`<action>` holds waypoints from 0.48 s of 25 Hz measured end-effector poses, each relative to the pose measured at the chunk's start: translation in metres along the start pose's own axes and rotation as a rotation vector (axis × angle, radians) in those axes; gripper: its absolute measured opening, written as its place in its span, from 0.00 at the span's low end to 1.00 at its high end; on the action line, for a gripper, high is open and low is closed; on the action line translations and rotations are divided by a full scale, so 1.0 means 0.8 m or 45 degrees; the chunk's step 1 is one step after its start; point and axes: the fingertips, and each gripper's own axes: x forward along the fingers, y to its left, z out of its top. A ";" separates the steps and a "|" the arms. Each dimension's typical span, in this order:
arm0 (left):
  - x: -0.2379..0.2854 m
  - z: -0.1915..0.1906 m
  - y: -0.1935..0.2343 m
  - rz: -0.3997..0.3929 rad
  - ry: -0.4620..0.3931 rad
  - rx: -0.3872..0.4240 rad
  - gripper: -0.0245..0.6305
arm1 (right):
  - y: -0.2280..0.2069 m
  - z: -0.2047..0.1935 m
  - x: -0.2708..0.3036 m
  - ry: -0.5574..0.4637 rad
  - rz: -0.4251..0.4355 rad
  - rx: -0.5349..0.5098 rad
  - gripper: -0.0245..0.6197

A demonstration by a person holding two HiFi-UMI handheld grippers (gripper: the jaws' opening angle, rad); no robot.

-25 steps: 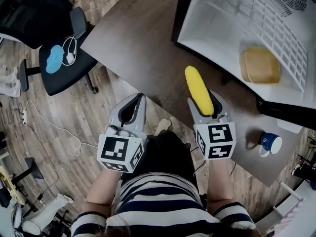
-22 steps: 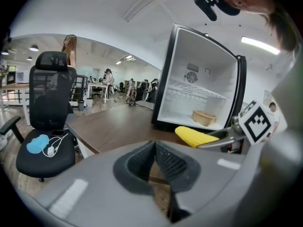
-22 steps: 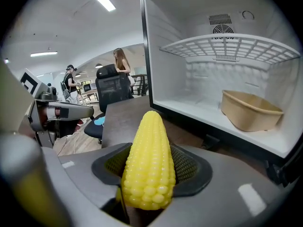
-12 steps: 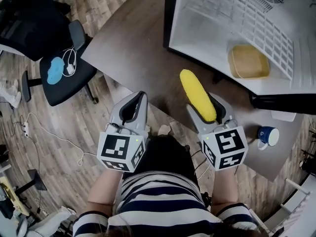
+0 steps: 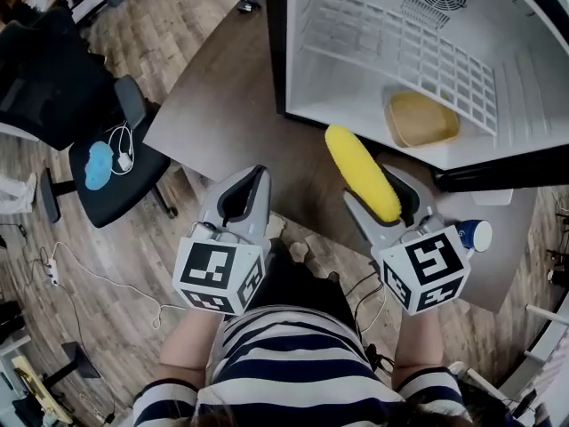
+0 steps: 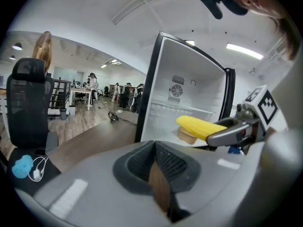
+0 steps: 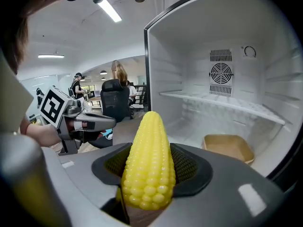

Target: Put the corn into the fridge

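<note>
Looking from the head view, the fridge (image 5: pixel 356 87) stands open at 1 o'clock on the brown table (image 5: pixel 231 105), and an office chair (image 5: pixel 142 181) is on the floor at 9 o'clock. This view alone shows a blue mug (image 5: pixel 474 236), at 3 o'clock from the right gripper (image 5: pixel 380 194) and close to it.

The right gripper view looks deep into the fridge (image 7: pixel 189 70). A white shelf (image 7: pixel 222 103) crosses the middle, with a round fan grille (image 7: pixel 221 73) on the back wall above it. A tan tray (image 7: pixel 227 148) lies on the fridge floor at 4 o'clock. White floor shows beside the tray toward 9 o'clock.

The right gripper (image 7: pixel 151 174) is clenched on the corn (image 7: pixel 147 164), with one pad on each side and the tip pointing at the opening.

From the head view, the tip of the corn (image 5: pixel 360 172) is just outside the front edge of the fridge, and the tray (image 5: pixel 422 118) is at 1 o'clock from it.

The left gripper view shows the corn (image 6: pixel 199 126) from the side, reaching forward past the jaws.

The left gripper (image 6: pixel 155 155) has its jaws pressed together with nothing between them. In the head view it (image 5: pixel 249 185) hangs at the table's near edge, well apart from the fridge.
</note>
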 end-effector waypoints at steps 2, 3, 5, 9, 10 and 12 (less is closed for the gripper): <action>0.008 0.012 -0.004 -0.032 -0.005 0.017 0.04 | -0.010 0.015 -0.006 -0.018 -0.027 -0.005 0.43; 0.012 0.018 -0.006 -0.048 -0.009 0.026 0.04 | -0.016 0.022 -0.008 -0.025 -0.040 -0.007 0.43; 0.020 0.029 -0.011 -0.079 -0.017 0.043 0.04 | -0.028 0.035 -0.013 -0.038 -0.071 -0.009 0.43; 0.037 0.053 -0.024 -0.146 -0.036 0.076 0.04 | -0.054 0.060 -0.023 -0.062 -0.149 -0.010 0.43; 0.041 0.059 -0.028 -0.163 -0.041 0.089 0.04 | -0.060 0.066 -0.026 -0.065 -0.167 -0.010 0.43; 0.050 0.070 -0.036 -0.193 -0.053 0.110 0.04 | -0.073 0.077 -0.031 -0.079 -0.198 -0.006 0.43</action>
